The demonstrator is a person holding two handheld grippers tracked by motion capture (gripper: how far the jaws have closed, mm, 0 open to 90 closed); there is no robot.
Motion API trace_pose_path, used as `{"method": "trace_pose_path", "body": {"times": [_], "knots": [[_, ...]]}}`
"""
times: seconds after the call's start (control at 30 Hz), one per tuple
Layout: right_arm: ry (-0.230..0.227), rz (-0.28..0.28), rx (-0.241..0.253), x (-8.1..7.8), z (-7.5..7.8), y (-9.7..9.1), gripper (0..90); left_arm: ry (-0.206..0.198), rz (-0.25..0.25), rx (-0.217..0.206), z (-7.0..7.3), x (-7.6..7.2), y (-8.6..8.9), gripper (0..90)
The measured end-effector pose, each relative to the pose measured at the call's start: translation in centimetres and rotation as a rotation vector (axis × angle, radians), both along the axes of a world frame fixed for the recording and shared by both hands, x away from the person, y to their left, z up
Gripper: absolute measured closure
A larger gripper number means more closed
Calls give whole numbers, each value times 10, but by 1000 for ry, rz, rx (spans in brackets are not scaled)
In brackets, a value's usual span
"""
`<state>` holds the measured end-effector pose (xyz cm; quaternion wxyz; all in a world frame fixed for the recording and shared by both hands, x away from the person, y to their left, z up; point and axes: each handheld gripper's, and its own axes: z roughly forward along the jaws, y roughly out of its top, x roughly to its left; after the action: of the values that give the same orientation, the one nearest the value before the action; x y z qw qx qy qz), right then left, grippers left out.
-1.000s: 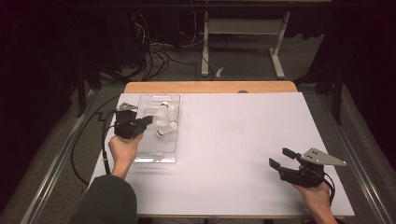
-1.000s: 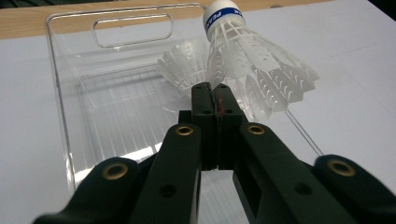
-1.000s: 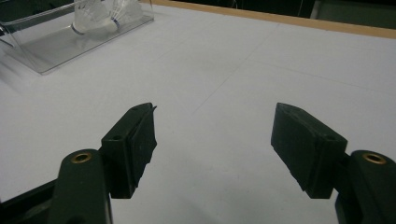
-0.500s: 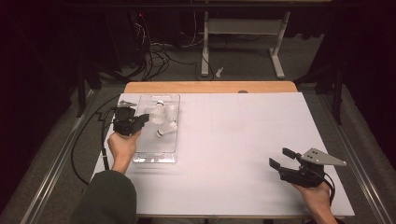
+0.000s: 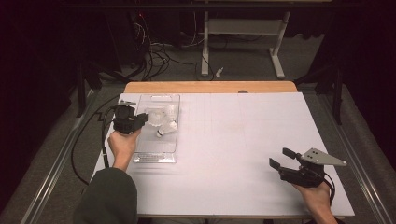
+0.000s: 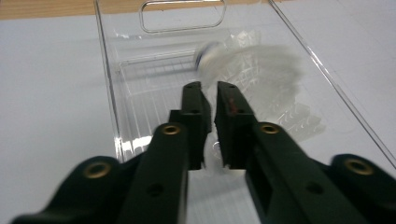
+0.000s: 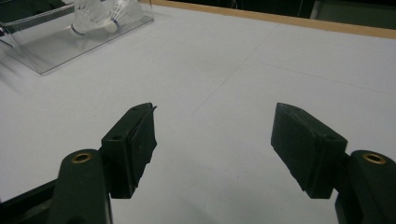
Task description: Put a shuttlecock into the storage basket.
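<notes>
Nearest me on the right, my right gripper [image 5: 279, 157] hangs spread wide over bare white counter [image 5: 243, 140], pinching nothing, nothing in its way. At the left, my left gripper [image 5: 145, 117] has just been opening to a narrow gap over the clear plastic tray [image 5: 154, 156], nothing visibly between its pads. Just beyond them a blurred white feathered shuttlecock [image 6: 252, 63] sits inside the tray, another shuttlecock [image 5: 167, 129] beside it, the wooden edge [image 5: 210, 87] farthest.
</notes>
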<state>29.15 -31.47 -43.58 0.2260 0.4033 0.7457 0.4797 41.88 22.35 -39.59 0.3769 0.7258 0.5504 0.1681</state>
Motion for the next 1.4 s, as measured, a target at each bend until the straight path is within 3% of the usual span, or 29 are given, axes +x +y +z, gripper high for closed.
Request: {"method": "trace_pose_path", "body": {"times": [0.17,0.37,0.77,1.4], "knots": [[-1,1,-1,0,0,0,309,0,-6,28,0,-2,-5,630],[-1,1,0,0,0,0,309,-10,-9,28,1,-4,-8,537],[0,1,-1,0,0,0,309,-52,-27,15,8,-14,-12,484],[1,1,1,0,0,0,309,-78,-62,11,11,-25,-19,418]]}}
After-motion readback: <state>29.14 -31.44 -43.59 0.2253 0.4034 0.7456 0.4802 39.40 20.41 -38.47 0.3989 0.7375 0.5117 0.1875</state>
